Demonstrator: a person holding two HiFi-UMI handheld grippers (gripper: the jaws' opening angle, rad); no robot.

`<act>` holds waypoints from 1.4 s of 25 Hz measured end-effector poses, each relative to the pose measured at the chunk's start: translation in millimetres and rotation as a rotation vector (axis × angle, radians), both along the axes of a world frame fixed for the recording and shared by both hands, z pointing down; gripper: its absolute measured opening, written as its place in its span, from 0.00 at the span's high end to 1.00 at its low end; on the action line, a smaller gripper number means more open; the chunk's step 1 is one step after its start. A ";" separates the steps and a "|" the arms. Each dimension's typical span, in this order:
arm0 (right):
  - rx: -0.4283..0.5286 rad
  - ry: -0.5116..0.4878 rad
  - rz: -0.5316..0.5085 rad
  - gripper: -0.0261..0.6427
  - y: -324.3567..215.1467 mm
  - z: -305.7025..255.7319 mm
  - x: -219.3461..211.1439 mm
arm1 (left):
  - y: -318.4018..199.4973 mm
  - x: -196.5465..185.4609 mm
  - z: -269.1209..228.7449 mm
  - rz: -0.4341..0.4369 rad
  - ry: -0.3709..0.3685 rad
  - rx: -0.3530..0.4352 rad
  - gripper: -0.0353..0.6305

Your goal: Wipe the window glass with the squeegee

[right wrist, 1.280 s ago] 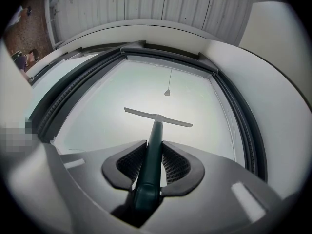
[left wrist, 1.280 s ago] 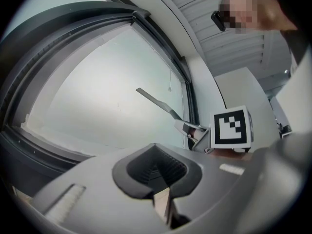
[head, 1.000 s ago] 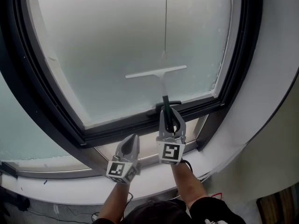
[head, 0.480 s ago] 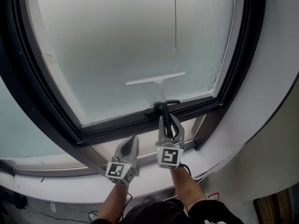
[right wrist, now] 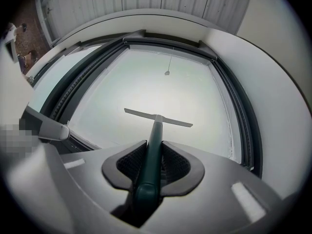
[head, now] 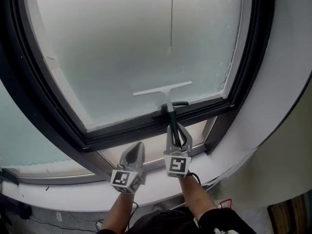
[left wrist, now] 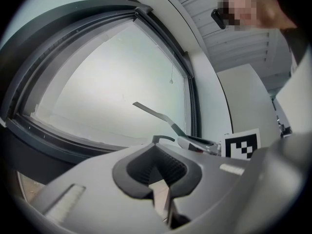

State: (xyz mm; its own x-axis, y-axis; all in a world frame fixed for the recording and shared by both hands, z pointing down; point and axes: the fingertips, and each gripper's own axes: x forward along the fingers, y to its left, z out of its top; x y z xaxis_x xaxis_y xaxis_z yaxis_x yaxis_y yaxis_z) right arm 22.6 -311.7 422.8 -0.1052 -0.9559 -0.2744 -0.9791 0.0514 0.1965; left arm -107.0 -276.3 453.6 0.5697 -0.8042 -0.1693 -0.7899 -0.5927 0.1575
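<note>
Frosted window glass [head: 126, 57] in a dark frame [head: 146, 129], with a white sill [head: 63, 196] below and a thin pull cord [head: 171, 23] hanging down the middle of the pane. Low on that glass, just above the bottom rail: the squeegee [head: 163, 88], blade nearly level with a slight tilt, apparently against the pane, dark green handle running back toward the person. Looks light and rigid in the handle, with a thin blade edge likely to flex a little. Probably prone to twisting if held loosely, so best taken on the handle, well back from the blade and square across it. Held just so by the right tongs [right wrist: 153, 152], clamped on the handle, which runs straight between the ribbed pads. Likely needs even pressure to keep the whole edge on the glass. Lower and to the left, near the sill, the left tongs [left wrist: 158, 172]: closed, nothing between them, apart from the squeegee. Beside the handle, a dark latch [head: 178, 105] on the rail, close enough to snag a downward stroke.
</note>
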 end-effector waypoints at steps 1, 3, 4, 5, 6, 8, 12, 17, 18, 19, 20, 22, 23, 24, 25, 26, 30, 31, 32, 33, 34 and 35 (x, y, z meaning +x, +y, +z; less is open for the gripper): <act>-0.005 -0.001 0.000 0.81 0.5 1.8 0.0 | 0.8 -0.3 -0.5 -0.002 0.006 -0.001 0.95; -0.013 -0.005 0.000 0.81 1.2 5.7 -0.1 | 1.7 -1.0 1.0 -0.006 0.006 -0.005 0.95; -0.017 -0.004 0.000 0.82 1.5 7.6 -0.1 | 2.0 -1.3 2.3 -0.006 0.005 -0.007 0.95; -0.021 -0.002 0.000 0.82 1.7 9.3 -0.1 | 2.3 -1.6 3.6 -0.005 0.005 -0.009 0.95; -0.024 -0.001 0.000 0.82 2.1 10.7 -0.3 | 2.6 -2.0 4.9 -0.005 0.006 -0.013 0.95; -0.031 -0.003 -0.001 0.82 3.1 13.4 -1.1 | 3.4 -2.1 7.2 -0.004 0.010 -0.019 0.95; -0.047 -0.004 0.002 0.81 3.3 19.1 -1.8 | 2.8 1.3 7.4 0.006 0.010 -0.019 0.95; -0.062 0.002 -0.001 0.81 5.6 28.1 -1.1 | 4.2 0.7 12.3 0.004 0.014 -0.030 0.95; -0.067 0.003 -0.001 0.81 6.0 29.7 -0.8 | 4.8 1.0 14.0 0.004 0.013 -0.033 0.95; -0.072 0.003 -0.001 0.81 6.4 31.3 -0.6 | 5.3 1.4 15.8 0.004 0.012 -0.036 0.95; -0.075 0.001 -0.002 0.81 6.6 32.3 -0.5 | 5.8 1.9 17.4 0.004 0.010 -0.039 0.95; -0.077 -0.002 -0.005 0.81 6.2 32.8 -0.7 | 6.1 2.4 19.4 -0.001 0.009 -0.045 0.95; -0.078 -0.001 -0.007 0.81 6.1 32.6 -0.7 | 6.4 2.4 19.8 -0.005 0.011 -0.048 0.95; -0.078 0.003 -0.010 0.81 6.2 32.7 -0.5 | 7.0 2.5 20.1 -0.011 0.014 -0.051 0.95; -0.081 0.008 -0.012 0.82 6.6 33.4 -0.1 | 7.8 2.8 20.5 -0.018 0.017 -0.053 0.95; -0.084 0.014 -0.015 0.82 7.1 34.7 0.5 | 8.5 3.2 21.1 -0.027 0.019 -0.054 0.95; -0.094 0.022 -0.032 0.82 8.1 37.3 0.8 | 9.2 3.8 21.9 -0.068 0.021 -0.058 0.95; -0.098 0.022 -0.036 0.82 8.6 37.7 1.2 | 10.1 4.4 21.3 -0.078 0.020 -0.060 0.95; -0.102 0.023 -0.040 0.82 9.1 38.2 1.7 | 11.4 5.1 20.5 -0.088 0.019 -0.062 0.95; -0.108 0.026 -0.044 0.82 9.6 38.6 2.2 | 13.0 5.6 19.6 -0.100 0.018 -0.065 0.95; -0.113 0.026 -0.050 0.82 10.2 38.8 2.5 | 14.7 5.4 18.6 -0.114 0.018 -0.068 0.95; -0.117 0.021 -0.058 0.82 10.7 38.5 2.8 | 16.5 4.4 17.9 -0.129 0.017 -0.071 0.95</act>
State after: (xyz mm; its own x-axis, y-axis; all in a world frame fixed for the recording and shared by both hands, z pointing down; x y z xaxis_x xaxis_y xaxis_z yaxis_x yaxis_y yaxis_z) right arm 25.4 -301.0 461.4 -0.1654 -0.9735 -0.1580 -0.9696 0.1312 0.2065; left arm -102.6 -259.8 471.4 0.4588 -0.8807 -0.1176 -0.8555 -0.4736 0.2093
